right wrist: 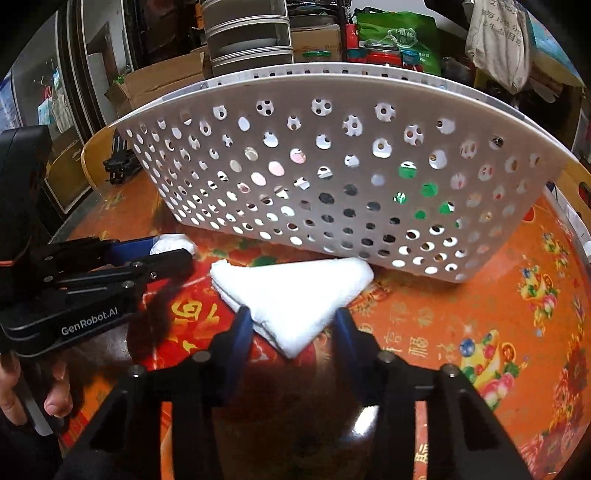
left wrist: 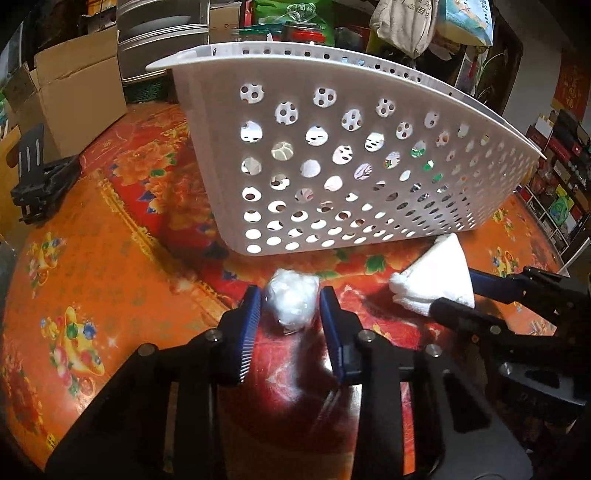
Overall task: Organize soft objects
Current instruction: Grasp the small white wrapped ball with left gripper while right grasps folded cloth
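A white perforated basket (left wrist: 332, 122) (right wrist: 332, 155) stands on the red-orange tablecloth, with several items inside seen through its holes. A crumpled clear plastic bundle (left wrist: 292, 302) lies in front of it, between the fingers of my left gripper (left wrist: 290, 301), whose jaws stand on either side of it with small gaps. The bundle also shows in the right wrist view (right wrist: 173, 243). A folded white towel (right wrist: 295, 295) (left wrist: 436, 280) lies to the right. My right gripper (right wrist: 293, 317) straddles the towel's near corner, open.
A black clamp-like stand (left wrist: 40, 181) sits at the table's left edge. Cardboard boxes (left wrist: 77, 88), metal drawers (right wrist: 247, 33) and bags stand behind the basket. The tablecloth (right wrist: 480, 314) stretches to the right of the towel.
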Demonstrator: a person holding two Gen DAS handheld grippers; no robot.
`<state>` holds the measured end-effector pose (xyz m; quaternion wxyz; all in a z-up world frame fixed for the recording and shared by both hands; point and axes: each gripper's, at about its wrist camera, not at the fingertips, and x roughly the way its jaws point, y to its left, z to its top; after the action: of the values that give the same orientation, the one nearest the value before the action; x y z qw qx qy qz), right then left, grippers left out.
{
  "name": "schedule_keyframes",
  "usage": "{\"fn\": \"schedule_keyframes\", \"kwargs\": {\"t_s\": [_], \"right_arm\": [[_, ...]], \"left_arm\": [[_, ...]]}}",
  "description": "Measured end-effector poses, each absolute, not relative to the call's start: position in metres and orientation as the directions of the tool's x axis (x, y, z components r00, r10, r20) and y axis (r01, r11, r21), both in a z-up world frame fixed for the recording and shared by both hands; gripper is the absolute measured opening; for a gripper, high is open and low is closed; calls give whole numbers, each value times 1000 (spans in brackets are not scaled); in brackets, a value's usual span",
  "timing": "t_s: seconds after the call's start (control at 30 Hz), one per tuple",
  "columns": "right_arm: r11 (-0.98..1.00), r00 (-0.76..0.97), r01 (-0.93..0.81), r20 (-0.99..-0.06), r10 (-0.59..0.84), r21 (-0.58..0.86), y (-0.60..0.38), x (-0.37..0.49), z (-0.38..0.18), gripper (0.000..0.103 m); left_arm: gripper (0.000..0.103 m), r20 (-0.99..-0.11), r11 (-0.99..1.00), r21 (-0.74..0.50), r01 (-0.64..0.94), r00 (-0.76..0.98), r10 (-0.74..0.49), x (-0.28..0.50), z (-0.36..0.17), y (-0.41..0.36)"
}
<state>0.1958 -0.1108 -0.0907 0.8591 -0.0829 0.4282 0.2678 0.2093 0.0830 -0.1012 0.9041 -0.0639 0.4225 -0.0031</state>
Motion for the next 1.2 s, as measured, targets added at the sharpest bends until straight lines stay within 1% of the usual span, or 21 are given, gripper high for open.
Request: {"fn": "schedule_keyframes", "kwargs": {"t_s": [0.07,0.1,0.17,0.23,0.37,0.47,0.63,1.0,1.2], "right_arm": [[843,492,-529,-777,394,92,-115,194,-90,32],[844,495,-529,-774,395,93,-119,191,-90,31],[842,497,-530,-770,400,96,-123,188,-88,26],[842,499,-529,-766,406,102,-127,185,-86,25],[843,516,-527,-747,420,110,-137,177,-77,25],[846,538,-523,-728,426,108,-148,169,-68,25],[844,558,-525,-705,438,110,-163,154,-56,25],[842,614,-532,-644,456,89,-189,123,-20,25],[846,646,-528,-613,455,73,-199,113,1,25]], "left_arm": [[29,-760,992,-119,-47,647,-61,208,-101,83],[27,-757,992,-117,-47,651,-58,208,-100,83],[26,-750,992,-117,-43,658,-61,206,-99,81],[26,-743,991,-123,-44,667,-63,204,-97,81],[25,-717,993,-108,-45,696,-46,197,-90,79],[25,-696,992,-128,-25,715,-72,186,-83,78],[25,-666,993,-116,-9,743,-71,161,-71,71],[25,-583,997,-82,12,811,-58,104,-11,49],[25,-563,997,-83,7,825,-52,90,16,44]]}}
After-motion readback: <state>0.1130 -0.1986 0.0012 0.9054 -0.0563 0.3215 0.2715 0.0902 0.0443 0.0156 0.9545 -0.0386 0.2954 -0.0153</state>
